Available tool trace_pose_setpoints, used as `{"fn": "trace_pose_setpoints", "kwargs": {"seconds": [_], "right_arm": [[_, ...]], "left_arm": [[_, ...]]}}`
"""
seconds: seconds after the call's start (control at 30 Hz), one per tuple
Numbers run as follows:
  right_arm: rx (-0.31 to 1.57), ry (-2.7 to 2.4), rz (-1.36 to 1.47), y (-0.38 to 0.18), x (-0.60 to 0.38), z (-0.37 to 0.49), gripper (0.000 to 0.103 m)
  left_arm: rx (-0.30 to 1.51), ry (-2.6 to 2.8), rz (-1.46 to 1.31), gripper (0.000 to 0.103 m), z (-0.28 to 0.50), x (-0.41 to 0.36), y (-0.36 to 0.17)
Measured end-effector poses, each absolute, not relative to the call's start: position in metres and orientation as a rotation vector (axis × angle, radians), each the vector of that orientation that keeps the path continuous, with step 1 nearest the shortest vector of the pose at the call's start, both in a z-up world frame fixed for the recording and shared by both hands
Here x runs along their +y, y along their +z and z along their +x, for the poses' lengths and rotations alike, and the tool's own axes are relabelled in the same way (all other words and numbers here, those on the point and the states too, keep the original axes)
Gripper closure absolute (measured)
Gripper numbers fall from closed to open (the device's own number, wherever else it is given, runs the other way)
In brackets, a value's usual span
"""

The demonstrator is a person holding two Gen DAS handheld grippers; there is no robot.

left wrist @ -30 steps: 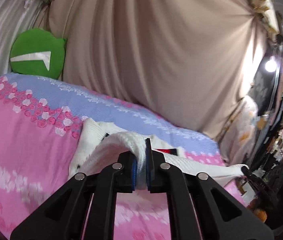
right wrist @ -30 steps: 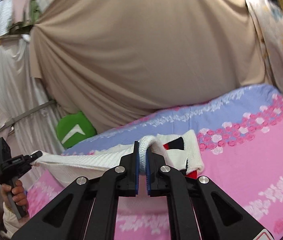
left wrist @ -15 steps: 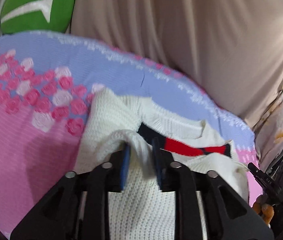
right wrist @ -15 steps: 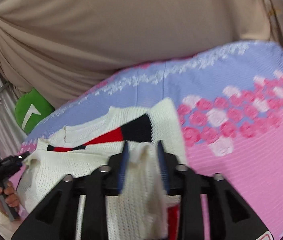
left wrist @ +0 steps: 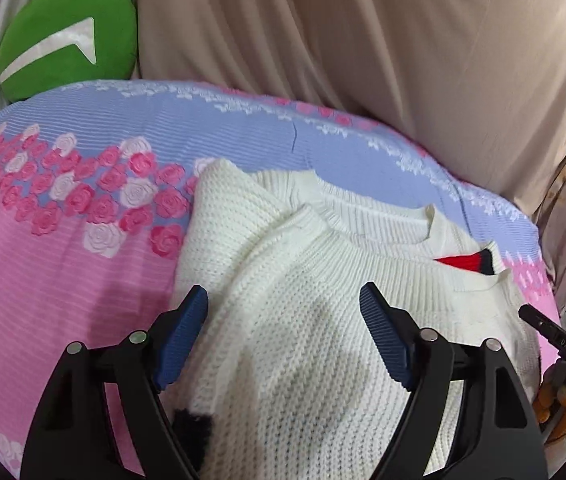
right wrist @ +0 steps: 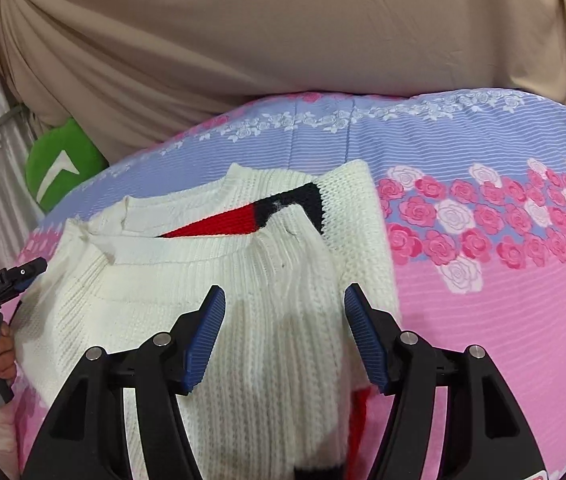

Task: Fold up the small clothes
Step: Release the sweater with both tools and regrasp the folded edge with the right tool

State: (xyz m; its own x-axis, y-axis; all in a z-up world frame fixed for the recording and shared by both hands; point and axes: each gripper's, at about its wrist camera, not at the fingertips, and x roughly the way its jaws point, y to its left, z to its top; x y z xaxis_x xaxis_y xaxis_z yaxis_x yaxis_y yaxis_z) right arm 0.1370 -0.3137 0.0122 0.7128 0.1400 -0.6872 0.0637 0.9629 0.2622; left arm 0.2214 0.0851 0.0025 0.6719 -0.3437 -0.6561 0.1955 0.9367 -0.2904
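1. Bed (left wrist: 63,264) w/ pink-and-lilac rose-print sheet, beige curtain (left wrist: 363,40) hung behind it, green cushion (left wrist: 67,44) at the far corner.
2. Task item: white knit sweater (left wrist: 303,320) w/ red-and-black patch, lay on the bed, mid-sheet, right in front of both tools.
3. Progress, my read: one fold done. Lower half lay doubled up over the top, edge near the neckline, collar and red patch showing past it. Prob. left: sides or sleeves in, maybe one more fold, then smoothing.
4. Left hand-held gripper (left wrist: 283,340): jaws opening, released; knit lay under the gap, pads not pressing it.
5. Right hand-held gripper (right wrist: 283,336): same, jaws opening, let go, a ridge of knit between the pads, untouched.
6. Count: 1 sweater, 2 hand-held grippers, 1 cushion, 1 bed. No other clothes in view.
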Motion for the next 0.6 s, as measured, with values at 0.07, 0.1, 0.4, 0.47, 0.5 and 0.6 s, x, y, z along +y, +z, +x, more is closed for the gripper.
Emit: {"fn": "trace_pose_setpoints", "kwargs": {"seconds": [0.07,0.1,0.4,0.47,0.5,0.6], "right_arm": [[0.798,0.040,0.268,0.008,-0.311,0.144,0.042],[0.805,0.040,0.268,0.005,-0.310,0.147,0.045],[0.733,0.058,0.329,0.015,-0.318,0.135,0.090],[0.713,0.065,0.327,0.019,-0.317,0.131,0.091],[0.705,0.070,0.325,0.022,-0.316,0.130,0.091],[0.672,0.092,0.340,0.031,-0.315,0.123,0.093]], "left_arm": [[0.779,-0.283,-0.181,0.031,0.224,0.080,-0.001],[0.780,-0.275,-0.165,0.034,0.224,0.078,-0.001],[0.821,-0.242,-0.138,0.094,0.227,0.076,-0.006],[0.816,-0.236,-0.127,0.095,0.225,0.074,-0.005],[0.811,-0.239,-0.124,0.095,0.223,0.073,-0.004],[0.785,-0.245,-0.136,0.096,0.213,0.074,0.006]]}}
